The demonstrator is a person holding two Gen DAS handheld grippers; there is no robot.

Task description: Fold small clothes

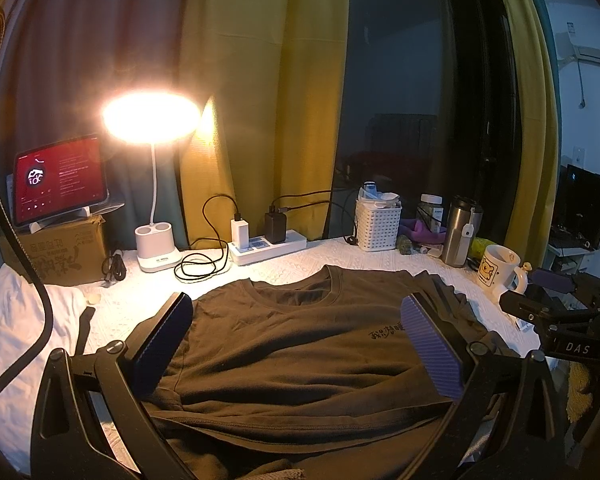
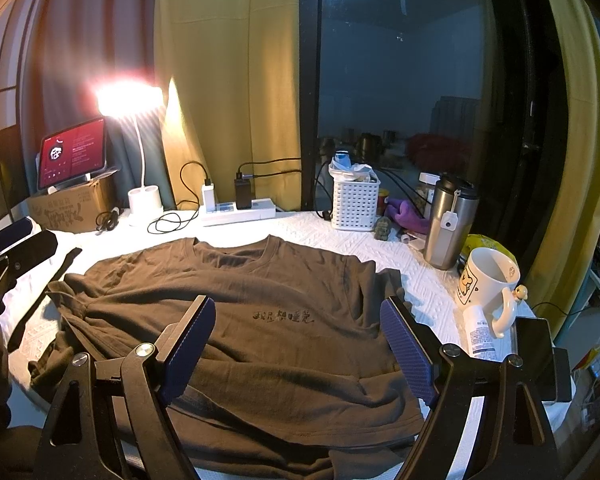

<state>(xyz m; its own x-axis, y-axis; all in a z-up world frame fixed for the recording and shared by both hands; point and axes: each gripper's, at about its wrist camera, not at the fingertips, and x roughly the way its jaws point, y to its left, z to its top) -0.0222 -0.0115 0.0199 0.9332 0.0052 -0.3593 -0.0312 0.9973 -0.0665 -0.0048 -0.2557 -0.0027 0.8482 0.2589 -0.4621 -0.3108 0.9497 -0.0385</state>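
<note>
The brown T-shirt [image 2: 260, 312] lies face up on the white textured table cover [image 2: 420, 280], collar toward the curtains and its printed chest line readable, so by the look of it no fold has been made yet: the body is spread out, the hem near the cameras is rumpled, and the sleeve on the picture's left is bunched and creased, which would want smoothing or folding in first. The left gripper [image 1: 296, 320] hangs over the shirt's lower half with its blue-padded fingers [image 1: 432, 348] spread wide and nothing between them; the right gripper [image 2: 296, 332] is likewise wide open and empty above the chest print. Everything of the task seems left to do: sleeves in, sides over, then the bottom up. The right wrist view shows the whole width of the shirt, including the crumpled left sleeve and the dark strap beside it, plus a white tube [image 2: 478, 332] and a dark phone lying by the cartoon mug [image 2: 486, 280]. The left wrist view instead takes in a white pillow-like bundle [image 1: 16, 320] at the table's left edge and the right-side sleeve lying in pleats below the steel tumbler [image 1: 458, 232]
</note>
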